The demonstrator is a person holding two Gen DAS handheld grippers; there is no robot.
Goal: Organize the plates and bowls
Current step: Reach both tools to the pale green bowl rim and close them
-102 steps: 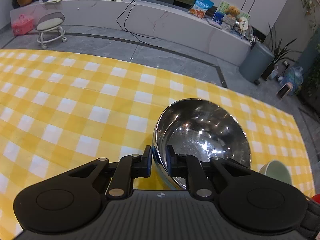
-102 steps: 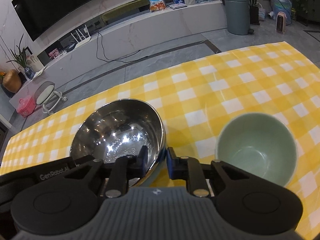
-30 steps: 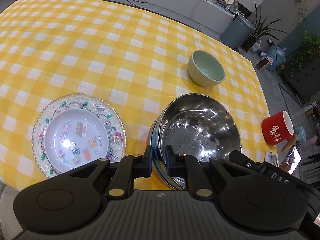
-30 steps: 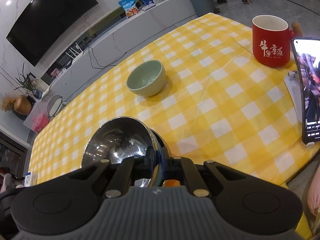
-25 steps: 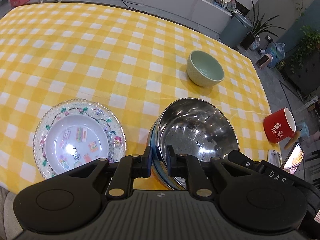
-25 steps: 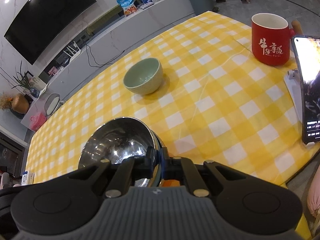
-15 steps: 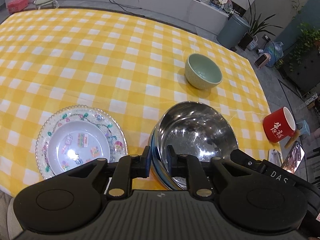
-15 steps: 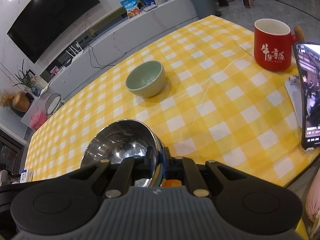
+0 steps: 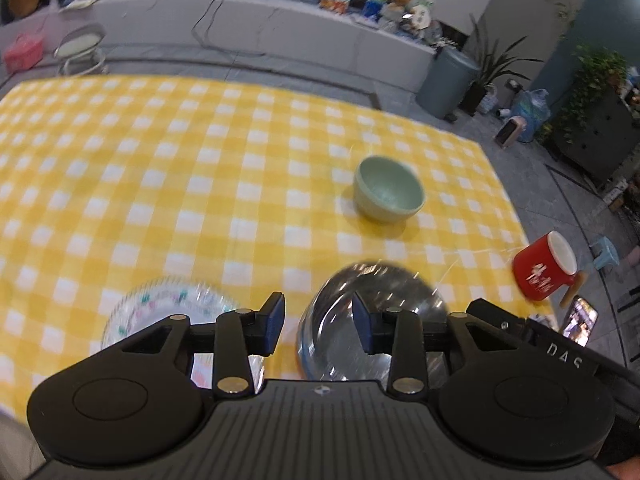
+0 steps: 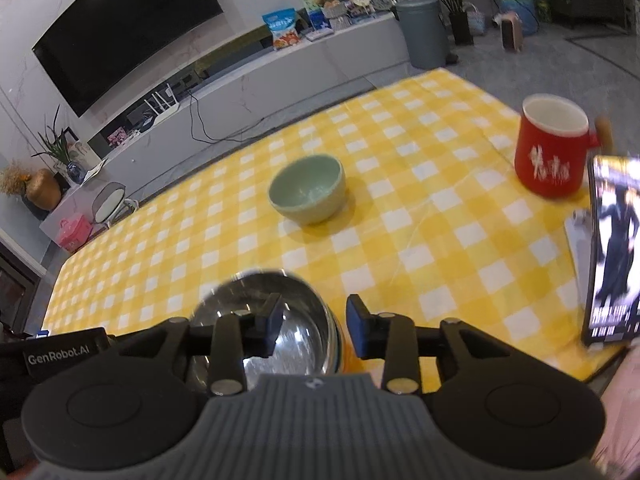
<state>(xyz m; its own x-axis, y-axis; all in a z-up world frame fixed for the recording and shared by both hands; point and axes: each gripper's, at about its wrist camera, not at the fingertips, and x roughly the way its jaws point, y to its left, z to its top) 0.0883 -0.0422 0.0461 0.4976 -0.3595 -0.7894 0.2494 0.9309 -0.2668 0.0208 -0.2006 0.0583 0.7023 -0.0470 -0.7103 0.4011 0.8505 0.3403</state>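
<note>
The steel bowl (image 9: pixel 372 312) is round, shiny and mirror-like inside, with bright reflections on its wall. It sits on the yellow and white checked tablecloth (image 9: pixel 160 184), near the front edge, and looks blurred in both views. In the right wrist view the same bowl (image 10: pixel 288 320) lies low in the picture, partly hidden behind the black fingers.

The left gripper (image 9: pixel 319 322) has its fingers spread wide. Its left finger (image 9: pixel 274 320) is outside the bowl, above the cloth, and its right finger (image 9: pixel 362 326) stands over the inside of the bowl. The bowl's left rim is in the gap between them, and no pad presses on it.

The right gripper (image 10: pixel 314 330) is also spread wide. Its left finger (image 10: pixel 272 326) is over the bowl's inside and its right finger (image 10: pixel 358 330) is outside, with the right rim between them, not pinched. Whether the pads touch the metal I cannot tell.

Just left of the steel bowl is a glass plate (image 9: pixel 160 300) with a beaded rim and small coloured pictures, half hidden by the left gripper. A small green bowl (image 9: pixel 389 194) stands upright farther back on the cloth, well apart. A red mug (image 10: pixel 551 150) stands near the right edge, and a phone (image 10: pixel 612 252) with a lit screen is beside it.
</note>
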